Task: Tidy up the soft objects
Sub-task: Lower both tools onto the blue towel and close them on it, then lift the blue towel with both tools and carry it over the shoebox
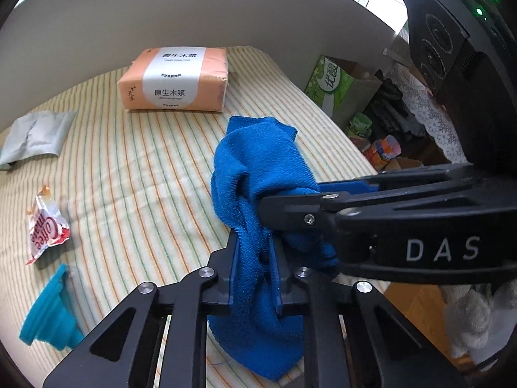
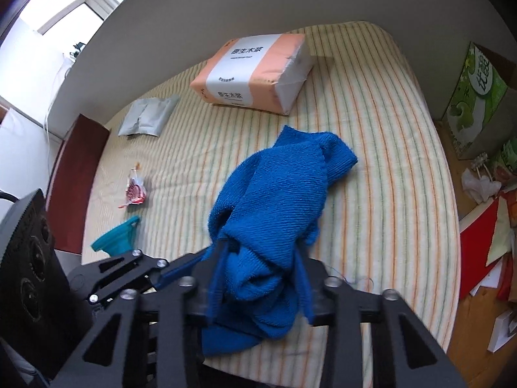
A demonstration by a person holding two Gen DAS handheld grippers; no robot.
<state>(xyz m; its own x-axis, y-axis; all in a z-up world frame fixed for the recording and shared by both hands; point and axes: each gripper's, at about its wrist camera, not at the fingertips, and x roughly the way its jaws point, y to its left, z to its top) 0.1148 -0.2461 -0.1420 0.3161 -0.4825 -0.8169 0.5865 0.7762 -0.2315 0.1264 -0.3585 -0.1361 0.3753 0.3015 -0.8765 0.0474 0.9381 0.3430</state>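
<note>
A blue towel [image 1: 258,168] lies bunched on the striped bedsheet [image 1: 129,161]. My left gripper [image 1: 253,242] is shut on the towel's near part. My right gripper [image 1: 268,200] comes in from the right and is shut on the same towel just above it. In the right wrist view the towel [image 2: 274,194] fills the middle, pinched in my right gripper [image 2: 261,252], and the left gripper [image 2: 168,274] reaches in from the lower left. An orange and white tissue pack [image 1: 176,79] lies at the far side of the bed.
A grey pouch [image 1: 35,135], a red and white snack wrapper [image 1: 45,226] and a teal silicone cup [image 1: 51,313] lie on the left of the sheet. A green carton [image 1: 336,84] and clutter stand beyond the bed's right edge. A wall runs behind.
</note>
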